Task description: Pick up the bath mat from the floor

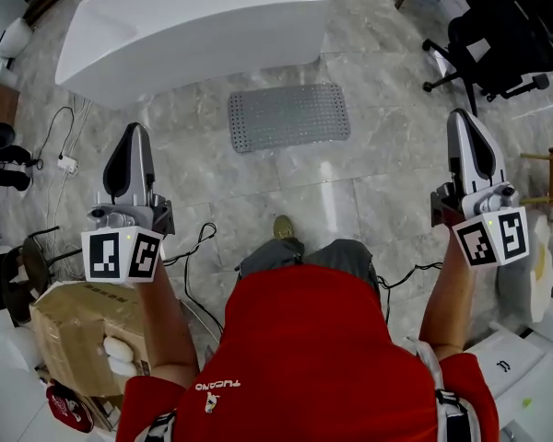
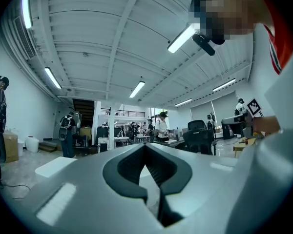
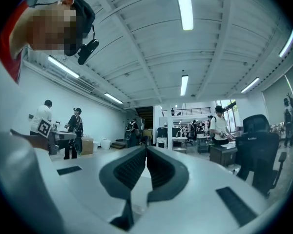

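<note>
— Grey bath mat (image 1: 288, 116): picked up yet?
— No. It lies flat on the stone floor (image 1: 378, 187), near the white bathtub (image 1: 194, 26).
— And the tongs?
— The left gripper (image 1: 135, 132) and right gripper (image 1: 462, 118) are pinched together on nothing, raised well apart from it. I judge the reaching, gripping and lifting all remain.

The grey rectangular bath mat (image 1: 288, 116) looks rubbery and studded. The grey stone-look floor tiles (image 1: 387, 187) shine; the white bathtub (image 1: 194, 26) is glossy.
</note>
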{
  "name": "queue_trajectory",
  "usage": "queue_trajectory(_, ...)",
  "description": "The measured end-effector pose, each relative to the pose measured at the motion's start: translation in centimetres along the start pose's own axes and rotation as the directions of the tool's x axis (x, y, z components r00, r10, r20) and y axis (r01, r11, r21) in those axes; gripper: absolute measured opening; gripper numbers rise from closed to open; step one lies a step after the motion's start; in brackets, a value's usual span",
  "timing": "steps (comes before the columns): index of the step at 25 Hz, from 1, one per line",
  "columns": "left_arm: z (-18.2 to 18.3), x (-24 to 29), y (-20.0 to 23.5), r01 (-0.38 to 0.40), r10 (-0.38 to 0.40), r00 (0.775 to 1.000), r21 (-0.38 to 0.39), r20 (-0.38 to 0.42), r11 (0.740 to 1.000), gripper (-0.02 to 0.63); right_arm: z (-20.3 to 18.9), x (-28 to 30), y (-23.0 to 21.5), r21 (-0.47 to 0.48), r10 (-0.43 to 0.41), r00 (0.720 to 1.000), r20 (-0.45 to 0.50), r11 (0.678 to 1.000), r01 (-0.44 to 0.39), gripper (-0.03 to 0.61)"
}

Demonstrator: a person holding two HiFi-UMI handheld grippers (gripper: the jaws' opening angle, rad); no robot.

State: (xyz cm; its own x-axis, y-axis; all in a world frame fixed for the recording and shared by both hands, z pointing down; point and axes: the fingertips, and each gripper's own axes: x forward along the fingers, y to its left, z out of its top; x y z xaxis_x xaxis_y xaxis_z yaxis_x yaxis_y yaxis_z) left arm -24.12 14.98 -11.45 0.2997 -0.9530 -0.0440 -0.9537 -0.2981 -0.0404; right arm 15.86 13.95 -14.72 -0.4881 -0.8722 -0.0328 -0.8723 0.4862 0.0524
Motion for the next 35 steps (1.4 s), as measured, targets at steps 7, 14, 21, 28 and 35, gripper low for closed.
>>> queue_trajectory(7,-1.1,2.3,3.0,0.010,-0.010,1.000,-0.017,-0.008,1.000,0.005,-0.2,3.0,0.8,-0.018,-0.016,1.000,-0.024,1.000,0.015,0.003)
queue_trajectory(14,-2.0,4.6,4.6,0.002,-0.003,1.000,-0.024,-0.023,1.000,0.005,-0.8,5.2,-0.1,-0.029,-0.022,0.998,-0.052,0.999,0.021,0.003)
queue_trajectory(21,-2.5,7.5,4.9,-0.004,0.003,0.999,-0.013,-0.049,1.000,0.005,-1.2,8.4,-2.0,-0.021,0.002,0.999,-0.051,1.000,-0.004,0.003)
queue_trajectory(28,-2.6,11.5,4.9,-0.037,0.037,0.997,0.004,-0.064,0.999,0.005,-2.2,12.1,-5.5,0.009,0.030,0.999,-0.044,1.000,-0.029,0.003)
queue_trajectory(35,-2.7,15.0,4.0,-0.098,0.099,0.994,0.008,-0.051,0.995,0.005,-2.9,14.6,-9.9,0.016,0.054,0.998,-0.038,0.998,-0.054,0.003)
